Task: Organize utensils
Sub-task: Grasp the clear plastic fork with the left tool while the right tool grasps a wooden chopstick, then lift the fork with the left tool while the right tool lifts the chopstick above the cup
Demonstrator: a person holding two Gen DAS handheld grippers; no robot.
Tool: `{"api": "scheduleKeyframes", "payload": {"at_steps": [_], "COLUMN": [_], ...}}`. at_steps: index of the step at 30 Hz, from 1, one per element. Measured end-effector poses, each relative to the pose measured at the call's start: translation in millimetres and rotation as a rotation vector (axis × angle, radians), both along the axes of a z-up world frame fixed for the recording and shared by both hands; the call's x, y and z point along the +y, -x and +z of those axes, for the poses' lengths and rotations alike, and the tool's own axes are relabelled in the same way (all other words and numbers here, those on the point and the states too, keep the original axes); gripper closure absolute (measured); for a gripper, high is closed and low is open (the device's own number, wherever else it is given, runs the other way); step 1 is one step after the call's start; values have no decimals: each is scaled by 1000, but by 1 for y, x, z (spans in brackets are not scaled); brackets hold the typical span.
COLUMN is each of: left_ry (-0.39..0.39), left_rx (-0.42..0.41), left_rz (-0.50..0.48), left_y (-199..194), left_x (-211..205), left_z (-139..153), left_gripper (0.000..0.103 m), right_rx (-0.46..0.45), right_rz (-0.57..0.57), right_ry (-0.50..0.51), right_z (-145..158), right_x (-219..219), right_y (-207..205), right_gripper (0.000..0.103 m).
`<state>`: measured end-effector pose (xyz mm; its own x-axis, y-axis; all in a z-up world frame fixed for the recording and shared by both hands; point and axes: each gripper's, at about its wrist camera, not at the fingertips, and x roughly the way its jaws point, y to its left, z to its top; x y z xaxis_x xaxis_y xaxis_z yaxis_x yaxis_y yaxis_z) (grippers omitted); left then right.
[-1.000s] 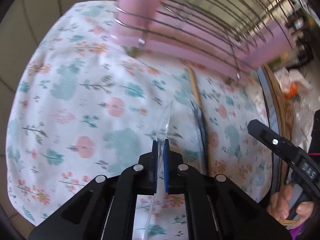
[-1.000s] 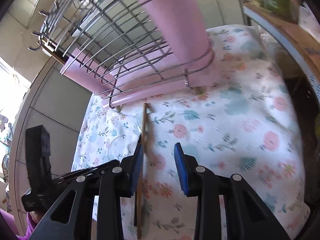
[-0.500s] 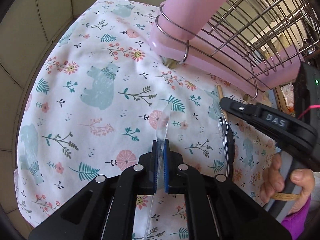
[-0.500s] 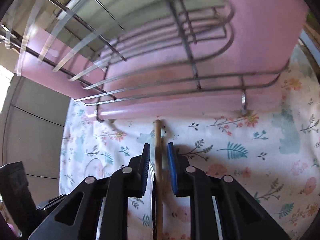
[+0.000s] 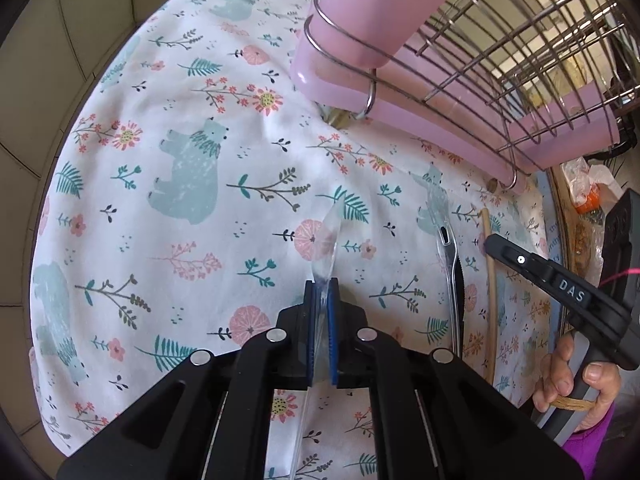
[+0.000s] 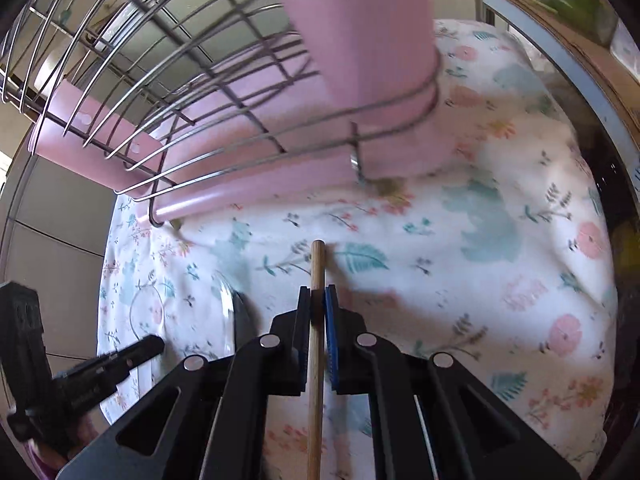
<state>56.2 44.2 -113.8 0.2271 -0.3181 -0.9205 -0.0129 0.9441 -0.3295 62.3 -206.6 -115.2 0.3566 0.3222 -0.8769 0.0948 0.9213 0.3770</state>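
A wire rack (image 5: 508, 60) on a pink tray (image 5: 440, 136), with a pink cup (image 5: 360, 12) ringed at its corner, fills the top right of the left view, leaving the cloth-covered table (image 5: 160, 160) open to the left edge. The left hand-held gripper (image 5: 321, 300) is clamped on a clear plastic utensil (image 5: 326, 248), while a clear fork (image 5: 450, 256) lies on the cloth to its right. In the right view the right hand-held gripper (image 6: 318, 300) is closing its jaws on a wooden stick (image 6: 317, 268) that points toward the tray with bare cloth between.
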Motion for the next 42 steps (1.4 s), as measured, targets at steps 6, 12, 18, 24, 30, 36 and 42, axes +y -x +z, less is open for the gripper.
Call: {"api": "scheduleKeyframes", "payload": {"at_steps": [6,12,18,24,30,36,42], "left_ry": [-8,-36,-53,-66,-59,-16,25], "left_rx": [88,106,114,117,86,0,-222], "left_rz": [-45,-60,-75,-91,-102,-99,-115], "left_y": [-18,-21,-24,-28,-23,-8,12], "left_x": [-1,0,-7,-16,-12,-6,-2], "left_z": [-2,-1,-2,-2,0,16,62], "left_gripper": [98,98,97,97,98,100,100], "right_rx": [33,18,-24,-107,-196,-286,-393], "right_rz": [8,32,35,30,29,15,-12], "right_ry": [-21,-18,-24,-56,-86,-95,-103], "right_z": [-5,-11,-9,11,39,68,105], "right_x": [-7,0,4,-9,-17,-25,-31], "right_y": [0,0,5,19,33,45,51], "right_gripper": [92,93,97,97,97,97,97]}}
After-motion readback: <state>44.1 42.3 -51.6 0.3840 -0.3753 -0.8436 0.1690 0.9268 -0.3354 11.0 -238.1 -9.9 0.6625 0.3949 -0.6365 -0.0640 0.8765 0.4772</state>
